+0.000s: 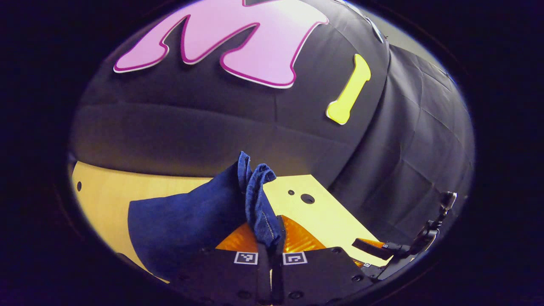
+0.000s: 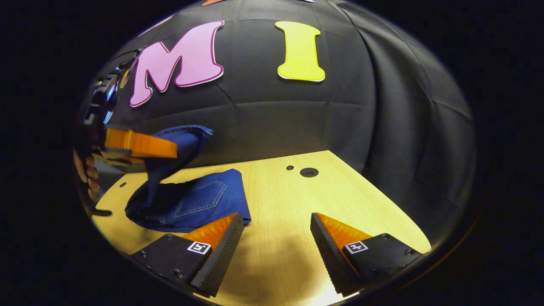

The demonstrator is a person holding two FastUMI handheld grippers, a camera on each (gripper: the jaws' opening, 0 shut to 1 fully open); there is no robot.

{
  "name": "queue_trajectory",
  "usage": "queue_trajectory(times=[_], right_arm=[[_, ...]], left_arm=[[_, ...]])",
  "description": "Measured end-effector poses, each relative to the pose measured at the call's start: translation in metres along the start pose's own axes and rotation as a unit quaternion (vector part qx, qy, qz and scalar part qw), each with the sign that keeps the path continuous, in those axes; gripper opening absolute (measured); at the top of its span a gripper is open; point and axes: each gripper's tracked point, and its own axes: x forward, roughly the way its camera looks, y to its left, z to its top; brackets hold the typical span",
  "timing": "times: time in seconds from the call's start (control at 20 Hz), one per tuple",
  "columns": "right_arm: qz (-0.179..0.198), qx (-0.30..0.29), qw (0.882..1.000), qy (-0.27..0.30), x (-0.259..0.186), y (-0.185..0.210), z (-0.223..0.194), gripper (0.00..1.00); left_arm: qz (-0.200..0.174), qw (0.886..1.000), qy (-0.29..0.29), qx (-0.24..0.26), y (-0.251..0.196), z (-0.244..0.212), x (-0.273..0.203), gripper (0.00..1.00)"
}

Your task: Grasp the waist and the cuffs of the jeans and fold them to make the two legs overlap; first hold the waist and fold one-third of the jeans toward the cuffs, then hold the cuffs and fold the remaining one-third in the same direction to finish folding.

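Black cloth walled the booth behind a pale wooden tabletop (image 2: 297, 204) with two round holes (image 2: 309, 172) near its far edge. Dark blue denim jeans (image 2: 191, 199) lay folded on the table's left part in the right gripper view, a stitched back pocket facing up, with one end of the cloth lifted off the pile toward the wall. That raised end, a bunched hem (image 1: 255, 182), stood clamped between the closed fingers of the left gripper (image 1: 270, 238), held above the table with the denim hanging down to the left. A hand (image 2: 85, 170) gripped that tool at the frame's left edge. Right gripper (image 2: 276, 238) hung low over bare wood just right of the jeans, its fingers spread wide and touching nothing. Open tabletop stretched to the right and far edges.
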Motion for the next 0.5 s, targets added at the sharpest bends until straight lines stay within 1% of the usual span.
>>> queue_trajectory(times=[0.1, 0.15, 0.2, 0.25, 0.3, 0.4, 0.45, 0.5], right_arm=[[-0.002, 0.000, 1.000, 0.007, -0.005, 0.000, -0.004, 0.98], [-0.001, 0.002, 1.000, 0.010, -0.010, 0.002, -0.005, 0.98], [0.002, 0.004, 1.000, 0.017, -0.014, 0.006, -0.005, 0.98], [0.003, 0.005, 1.000, 0.019, -0.022, 0.008, -0.004, 0.98], [0.002, 0.005, 1.000, 0.020, -0.030, 0.009, -0.001, 0.98], [-0.001, 0.001, 1.000, 0.020, -0.049, 0.013, 0.009, 0.97], [0.001, 0.009, 1.000, 0.023, -0.059, 0.019, 0.016, 0.97], [0.012, 0.024, 0.999, 0.025, -0.070, 0.033, 0.024, 0.97]], left_arm=[[0.020, 0.999, 0.027, -0.004, 0.006, -0.023, 0.021, 0.10], [0.022, 0.999, 0.036, -0.009, 0.006, -0.033, 0.030, 0.19], [0.024, 0.999, 0.044, -0.013, 0.004, -0.041, 0.035, 0.23], [0.014, 0.999, 0.040, -0.014, -0.001, -0.045, 0.035, 0.29], [0.010, 0.999, 0.031, -0.015, -0.004, -0.044, 0.033, 0.48], [0.010, 1.000, 0.003, -0.009, -0.006, -0.041, 0.015, 0.84], [0.015, 1.000, -0.009, -0.006, -0.002, -0.037, -0.003, 0.99], [0.019, 1.000, -0.024, -0.004, 0.003, -0.030, -0.022, 0.96]])
